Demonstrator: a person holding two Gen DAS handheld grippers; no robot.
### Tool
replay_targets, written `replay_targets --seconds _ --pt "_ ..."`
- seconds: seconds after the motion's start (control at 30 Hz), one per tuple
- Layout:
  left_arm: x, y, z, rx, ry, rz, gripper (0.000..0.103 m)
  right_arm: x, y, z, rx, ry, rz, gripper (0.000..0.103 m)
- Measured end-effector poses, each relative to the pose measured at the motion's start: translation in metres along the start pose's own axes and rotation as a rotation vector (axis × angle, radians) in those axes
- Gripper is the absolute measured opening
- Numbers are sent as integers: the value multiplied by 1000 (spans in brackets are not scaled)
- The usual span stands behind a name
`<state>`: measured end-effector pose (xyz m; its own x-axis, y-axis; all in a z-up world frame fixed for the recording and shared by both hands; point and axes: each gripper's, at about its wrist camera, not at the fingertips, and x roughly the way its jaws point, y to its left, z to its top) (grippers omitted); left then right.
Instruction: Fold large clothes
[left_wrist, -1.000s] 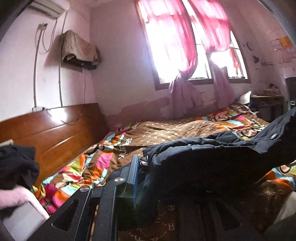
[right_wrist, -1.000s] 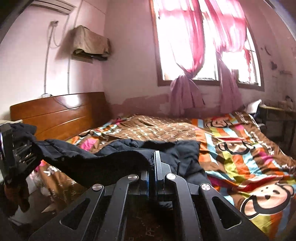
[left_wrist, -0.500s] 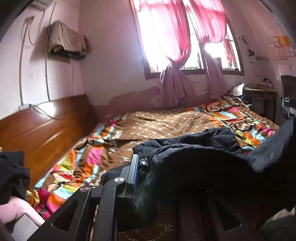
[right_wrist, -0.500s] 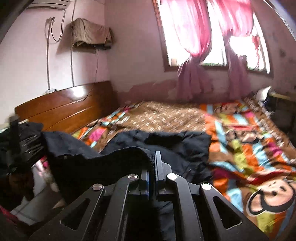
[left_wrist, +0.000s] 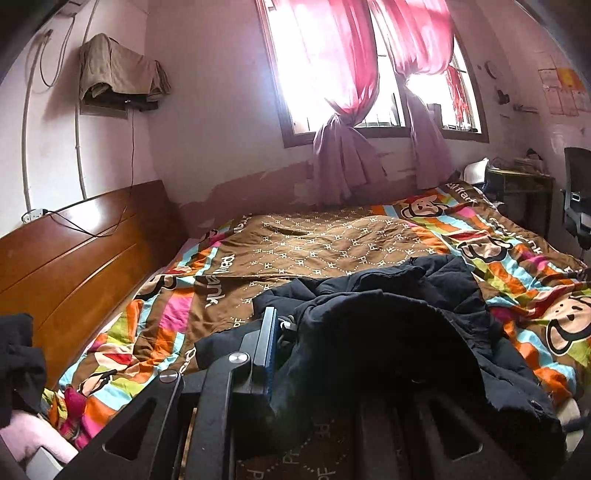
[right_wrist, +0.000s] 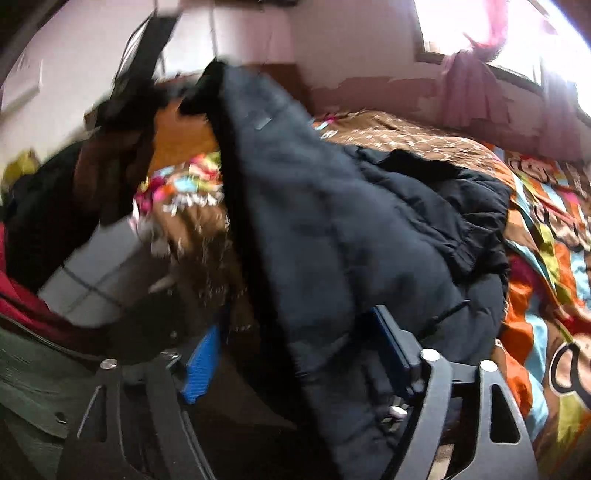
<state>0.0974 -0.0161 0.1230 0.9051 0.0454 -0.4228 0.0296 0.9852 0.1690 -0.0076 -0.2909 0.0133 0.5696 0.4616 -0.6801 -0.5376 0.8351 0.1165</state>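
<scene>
"PF" monograms on brown bedspread (left_wrist: 332, 247)

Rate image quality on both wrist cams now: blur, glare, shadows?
Left wrist: sharp, fisheye bending; window blown out, jacket front in deep shadow. Right wrist: heavy motion blur, worst at left; window overexposed; jacket soft but readable.

bed (left_wrist: 92, 258) with cartoon-print quilt (left_wrist: 517, 280); dark padded jacket (left_wrist: 461, 295) lies heaped on it

Dark jacket (left_wrist: 388, 332) hides the left gripper's (left_wrist: 295, 354) right finger; right-wrist view motion-blurred.
</scene>
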Motion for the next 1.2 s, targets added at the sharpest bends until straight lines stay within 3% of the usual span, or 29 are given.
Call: replay_targets --seconds 0.07,0.2,0.27,0.33,0.4,0.47,0.7,0.87,1.03,1.2 --pt "1 0 3 -12 4 -2 15 7 10 2 -48 18 -27 76" --pt "1 2 2 -23 4 -2 15 24 27 -1 -163 67 -281 76" --pt "-2 4 -1 -27 5 -2 15 29 26 -4 -178 80 -362 71" --pt "-3 7 -5 -30 5 -1 15 27 26 -7 -194 78 -425 37" --pt "-8 10 -10 -37 5 -2 15 21 26 -7 -194 53 -471 15" --pt "-18 14 -20 -54 -18 15 15 13 24 -7 -191 1 -527 9" --pt "-58 25 -48 -103 -58 73 15 -41 18 9 -107 -253 -588 5" --pt "-83 32 -36 -85 -93 111 15 -75 28 24 -176 -388 -595 5" --pt "-69 32 -10 -39 -109 84 15 -75 15 57 -193 -413 -605 5" --pt "-16 21 7 22 -69 75 15 -46 -26 99 -176 -369 -574 5"
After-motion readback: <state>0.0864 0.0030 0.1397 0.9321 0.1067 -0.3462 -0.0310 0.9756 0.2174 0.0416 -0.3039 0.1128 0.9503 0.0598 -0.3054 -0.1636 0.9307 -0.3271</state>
